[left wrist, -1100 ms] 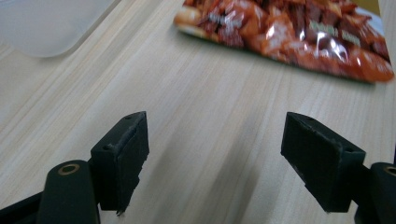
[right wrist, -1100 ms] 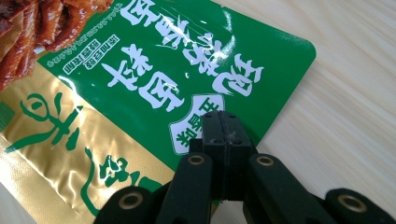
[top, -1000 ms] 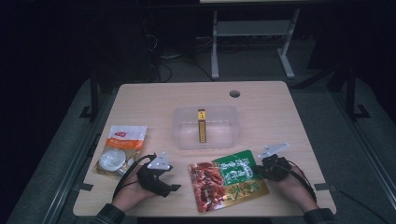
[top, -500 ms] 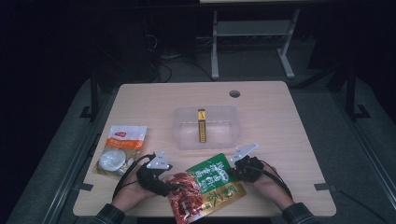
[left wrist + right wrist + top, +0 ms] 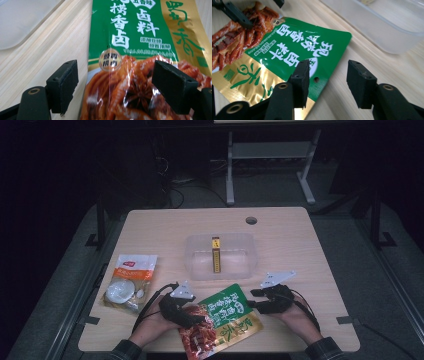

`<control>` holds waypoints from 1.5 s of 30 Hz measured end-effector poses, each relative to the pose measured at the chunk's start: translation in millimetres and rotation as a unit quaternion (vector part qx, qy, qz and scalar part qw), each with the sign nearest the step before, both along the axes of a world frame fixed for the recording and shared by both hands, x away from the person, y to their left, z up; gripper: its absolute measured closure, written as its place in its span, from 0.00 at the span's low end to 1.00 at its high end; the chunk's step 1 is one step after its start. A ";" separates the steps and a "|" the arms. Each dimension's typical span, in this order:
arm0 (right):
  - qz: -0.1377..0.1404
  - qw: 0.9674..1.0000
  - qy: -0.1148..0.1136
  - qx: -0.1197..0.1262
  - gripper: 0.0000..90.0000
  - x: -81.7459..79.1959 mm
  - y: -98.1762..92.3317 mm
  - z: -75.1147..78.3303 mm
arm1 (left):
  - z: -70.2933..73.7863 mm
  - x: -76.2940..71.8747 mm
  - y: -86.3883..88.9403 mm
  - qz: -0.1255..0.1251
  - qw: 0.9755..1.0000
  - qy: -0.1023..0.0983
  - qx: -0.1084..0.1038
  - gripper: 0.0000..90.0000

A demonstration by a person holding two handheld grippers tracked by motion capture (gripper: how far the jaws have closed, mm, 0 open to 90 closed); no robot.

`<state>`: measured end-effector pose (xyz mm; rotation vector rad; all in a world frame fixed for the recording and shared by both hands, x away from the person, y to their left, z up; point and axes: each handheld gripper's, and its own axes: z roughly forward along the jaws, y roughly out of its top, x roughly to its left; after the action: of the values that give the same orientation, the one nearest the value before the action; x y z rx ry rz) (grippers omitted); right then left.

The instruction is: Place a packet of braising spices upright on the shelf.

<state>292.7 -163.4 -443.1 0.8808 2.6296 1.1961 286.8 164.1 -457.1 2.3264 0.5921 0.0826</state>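
We see the green and gold seasoning packet [image 5: 220, 322] lying flat on the table's [image 5: 300, 245] near edge, in front of the clear plastic container [image 5: 220, 256]. Our left gripper [image 5: 117, 82] straddles it with jaws wide apart, not clamping. Our right gripper [image 5: 327, 75] has just been opening, its jaws released at the packet's corner, gripping nothing.

seasoning packet [image 5: 140, 60] cut off by frame edges

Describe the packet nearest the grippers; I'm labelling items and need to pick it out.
On the wooden table, in front of the clear plastic tub, lies a flat sauce packet. Unlike the orange-and-white pouch at the left, it is green and gold with red food pictured.
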 end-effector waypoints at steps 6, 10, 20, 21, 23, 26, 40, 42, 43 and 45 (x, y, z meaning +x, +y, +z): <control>-0.019 1.000 0.000 0.009 0.48 -0.3 -9.5 0.9 | -5.5 2.3 -5.2 -0.005 1.000 0.018 0.004 0.23; -0.024 1.000 -0.001 0.008 0.43 -0.3 -10.5 1.0 | -5.7 0.8 -6.3 -0.008 1.000 0.016 0.005 0.27; -0.030 0.999 -0.008 0.007 0.40 -0.3 -11.3 1.7 | -2.0 -0.7 -9.7 -0.003 1.000 0.006 0.023 0.63; -0.031 0.999 -0.009 0.007 0.40 -0.4 -11.7 2.1 | -1.3 -2.0 -11.6 -0.009 1.000 0.001 0.030 0.67; -0.032 0.999 -0.011 0.008 0.40 -0.5 -12.3 2.7 | -0.7 -5.2 -15.3 -0.014 0.999 -0.004 0.037 0.74; -0.035 0.999 -0.012 0.011 0.40 -1.1 -12.3 3.3 | -0.6 -9.2 -20.7 -0.013 0.999 -0.009 0.040 0.84; -0.030 0.999 -0.016 0.015 0.37 -2.1 -12.5 6.0 | 0.6 -4.5 -16.3 -0.009 1.000 0.024 0.014 0.99; -0.025 0.999 -0.019 0.019 0.37 -1.9 -13.6 6.9 | 2.7 -4.1 -13.1 -0.007 1.000 0.028 0.004 0.99; -0.024 0.999 -0.015 0.022 0.37 -2.4 -13.9 7.6 | 4.6 -3.4 -10.8 -0.008 1.000 0.029 0.003 0.99; -0.021 0.999 -0.015 0.035 0.35 -3.3 -15.5 9.3 | 8.1 -1.3 -5.2 -0.004 1.000 0.023 -0.002 0.99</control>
<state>289.4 -178.9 -433.8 0.9164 2.5466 1.2886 285.5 158.9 -449.0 2.3324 0.6051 0.0237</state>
